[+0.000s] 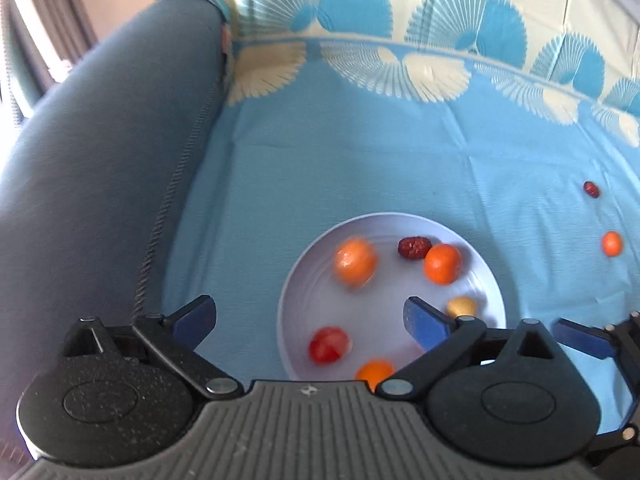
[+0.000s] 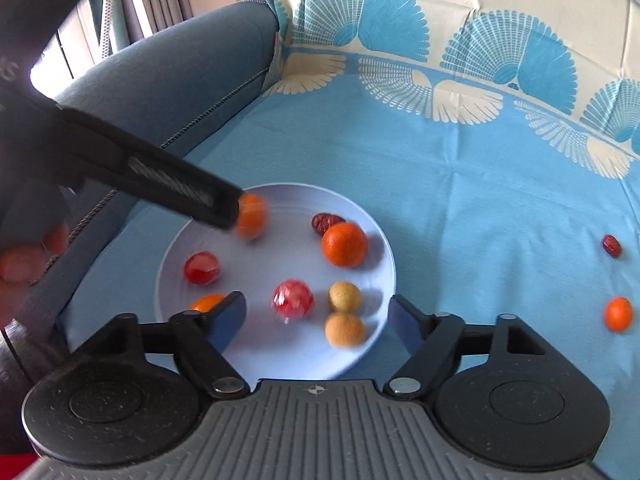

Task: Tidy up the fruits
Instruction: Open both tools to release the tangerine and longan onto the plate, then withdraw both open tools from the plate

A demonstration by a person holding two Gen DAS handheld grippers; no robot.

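My left gripper (image 1: 310, 320) wide apart, holding nothing, over plate (image 1: 304, 280). Blurry orange (image 1: 355, 262) ahead, inside plate. My right gripper (image 2: 318, 320) also apart, red fruit (image 2: 293, 298) between fingers, untouched. Loose orange (image 2: 619, 313), date (image 2: 612, 245) far right on cloth (image 2: 480, 200).

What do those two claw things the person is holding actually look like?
Both look alike. The left gripper and right gripper each have a grey ribbed body with a small compass-like mark, two round black textured discs, black link arms with silver rivets, and flat blue finger pads. Seen from the right wrist camera, the left one is a long black bar.
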